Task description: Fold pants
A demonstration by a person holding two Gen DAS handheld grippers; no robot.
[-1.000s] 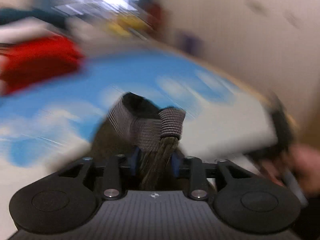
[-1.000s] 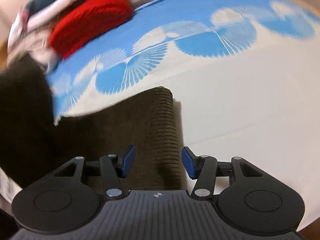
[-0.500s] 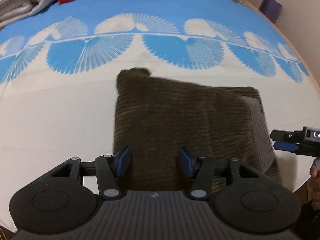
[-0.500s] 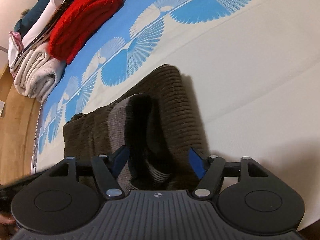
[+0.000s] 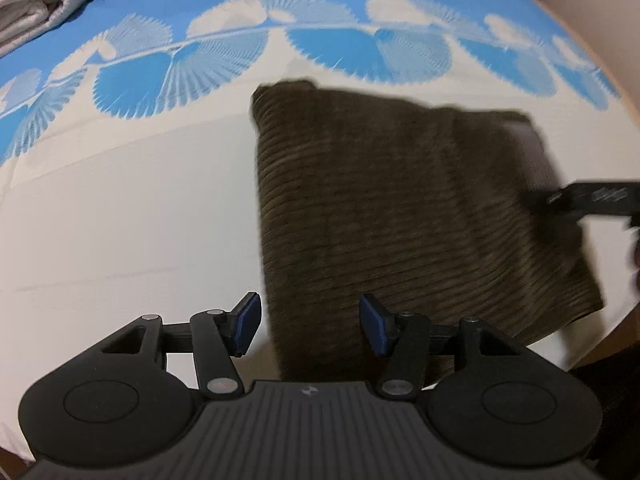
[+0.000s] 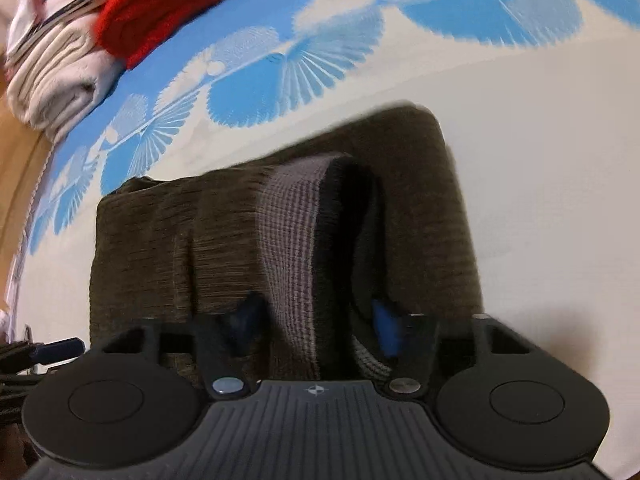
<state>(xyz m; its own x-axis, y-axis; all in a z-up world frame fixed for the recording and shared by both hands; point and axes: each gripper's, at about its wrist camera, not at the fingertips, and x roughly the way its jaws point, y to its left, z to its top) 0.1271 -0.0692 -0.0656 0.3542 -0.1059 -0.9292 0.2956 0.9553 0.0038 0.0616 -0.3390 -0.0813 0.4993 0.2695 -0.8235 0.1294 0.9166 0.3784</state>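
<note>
Pants: the brown corduroy pants (image 5: 404,216) are lying folded into a squarish bundle on the bed (image 5: 120,208), filling the centre and right of the left wrist view; the grey ribbed waistband (image 6: 296,240) is looping up at the centre of the right wrist view.
Left gripper: the left gripper (image 5: 310,322) is pointing steeply down at the bundle's near left edge, jaws parted, pads pressing on nothing.
Right gripper: the right gripper (image 6: 316,324) is tilting down over the waistband; its jaws have just been closing with the band between them, though blur is hiding whether the pads are gripping it.
Background: folded laundry (image 6: 72,60) is sitting at the upper left of the frame.
</note>
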